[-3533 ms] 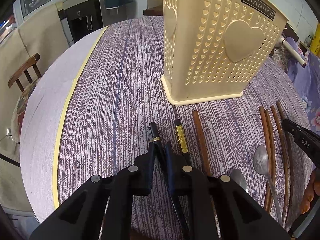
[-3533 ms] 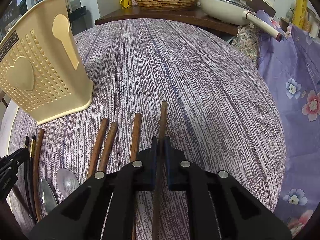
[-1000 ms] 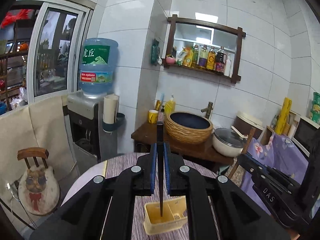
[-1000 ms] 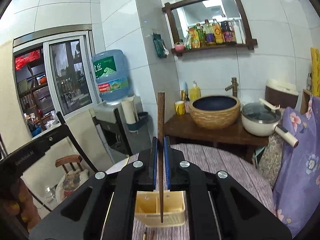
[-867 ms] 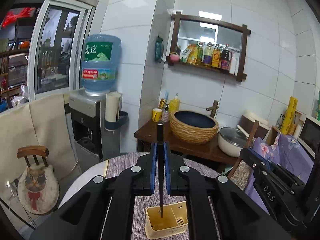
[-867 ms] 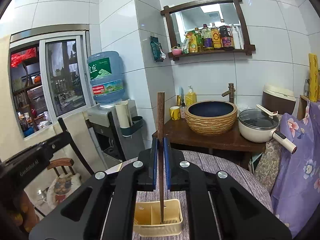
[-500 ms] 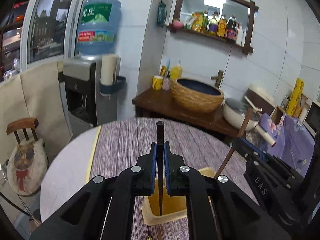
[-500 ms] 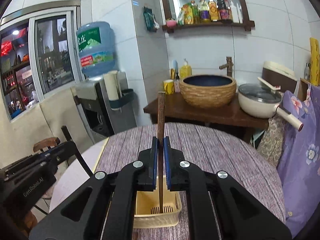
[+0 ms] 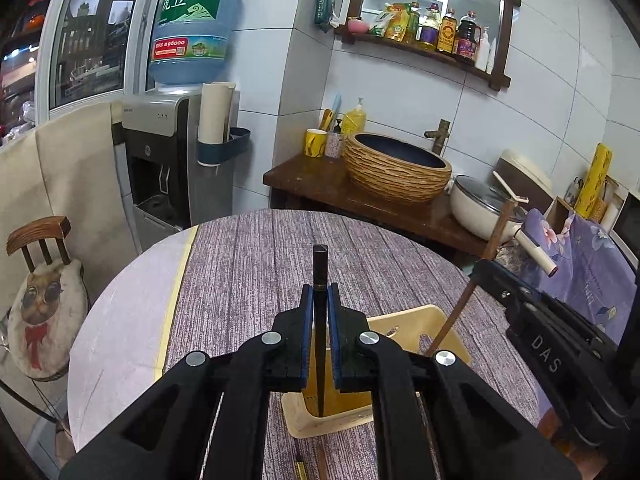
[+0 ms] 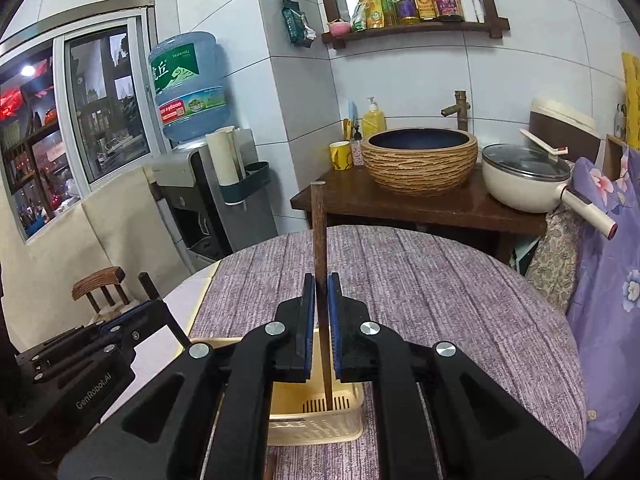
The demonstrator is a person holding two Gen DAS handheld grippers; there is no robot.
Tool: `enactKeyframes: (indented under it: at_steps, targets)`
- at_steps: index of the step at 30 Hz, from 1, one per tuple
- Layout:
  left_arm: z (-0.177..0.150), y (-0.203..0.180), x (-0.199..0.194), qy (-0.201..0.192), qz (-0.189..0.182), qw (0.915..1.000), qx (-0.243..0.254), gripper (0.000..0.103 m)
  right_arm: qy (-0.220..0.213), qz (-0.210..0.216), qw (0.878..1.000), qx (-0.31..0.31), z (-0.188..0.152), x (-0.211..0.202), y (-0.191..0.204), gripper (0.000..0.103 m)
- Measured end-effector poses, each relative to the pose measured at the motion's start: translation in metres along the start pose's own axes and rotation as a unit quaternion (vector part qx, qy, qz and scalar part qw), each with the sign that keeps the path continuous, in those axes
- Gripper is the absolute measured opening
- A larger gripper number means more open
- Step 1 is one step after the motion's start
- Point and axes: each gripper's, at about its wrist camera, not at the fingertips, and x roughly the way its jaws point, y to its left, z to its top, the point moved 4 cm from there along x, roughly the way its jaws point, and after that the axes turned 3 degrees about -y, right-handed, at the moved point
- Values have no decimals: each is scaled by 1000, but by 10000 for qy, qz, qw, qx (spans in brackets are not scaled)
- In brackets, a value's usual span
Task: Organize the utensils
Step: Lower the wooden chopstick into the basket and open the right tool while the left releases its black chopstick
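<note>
My left gripper (image 9: 320, 296) is shut on a black chopstick (image 9: 320, 264) that stands upright, its tip down inside the cream utensil basket (image 9: 420, 314). My right gripper (image 10: 321, 292) has its jaws opening. A brown chopstick (image 10: 319, 224) leans slightly between its pads, loose, with its tip on the slotted floor of the basket (image 10: 320, 424). In the left wrist view the right gripper (image 9: 556, 344) sits at the right with the brown chopstick (image 9: 480, 276) slanting into the basket. The left gripper (image 10: 80, 360) shows at the lower left of the right wrist view.
The basket stands on a round table with a purple streaked cloth (image 9: 248, 264). More chopsticks (image 9: 308, 468) lie on the cloth in front of the basket. Beyond the far edge are a side table with a woven basin (image 9: 398, 174), a pot (image 9: 480, 204), a water dispenser (image 9: 168, 160) and a chair (image 9: 40, 240).
Both grippers sank toward the table and tipped downward, lowering their chopsticks into the basket. The brown chopstick now leans a little and the right pads have parted slightly.
</note>
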Motion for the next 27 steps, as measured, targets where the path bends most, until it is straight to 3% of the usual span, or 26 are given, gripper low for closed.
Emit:
enactKeyframes:
  at_steps: [2, 3, 4, 5, 9, 11, 14, 20, 27]
  targets:
    - [-2, 2, -5, -22, -39, 10000, 2, 13, -64, -16, 10000, -25, -1, -5, 0, 22]
    - [-3, 4, -8, -45, -51, 10000, -12, 17, -98, -4, 9999, -35, -2, -9, 0, 37]
    - [-4, 5, -11, -73, -74, 9999, -31, 29, -124, 12, 9999, -29, -3, -12, -1, 52]
    - [-7, 6, -15, -110, -119, 9999, -50, 41, -197, 26, 9998, 4, -5, -18, -3, 54]
    - [-20, 12, -34, -266, -189, 9994, -90, 56, -288, -2, 9996, -36, -15, -40, -10, 58]
    - [-29, 14, -40, -252, -197, 9994, -89, 69, -321, -45, 9994, -78, -22, -49, -14, 63]
    - [-45, 19, -48, -154, -174, 9997, -107, 79, -170, -138, 9996, -195, -40, -59, -22, 64]
    - [-85, 32, -51, 211, -37, 9998, -51, 86, 456, -329, 9984, -63, -92, -66, -51, 65]
    - [-137, 59, -42, 783, 217, 9962, -314, 85, 907, -593, 9941, -2, -150, -74, -83, 65]
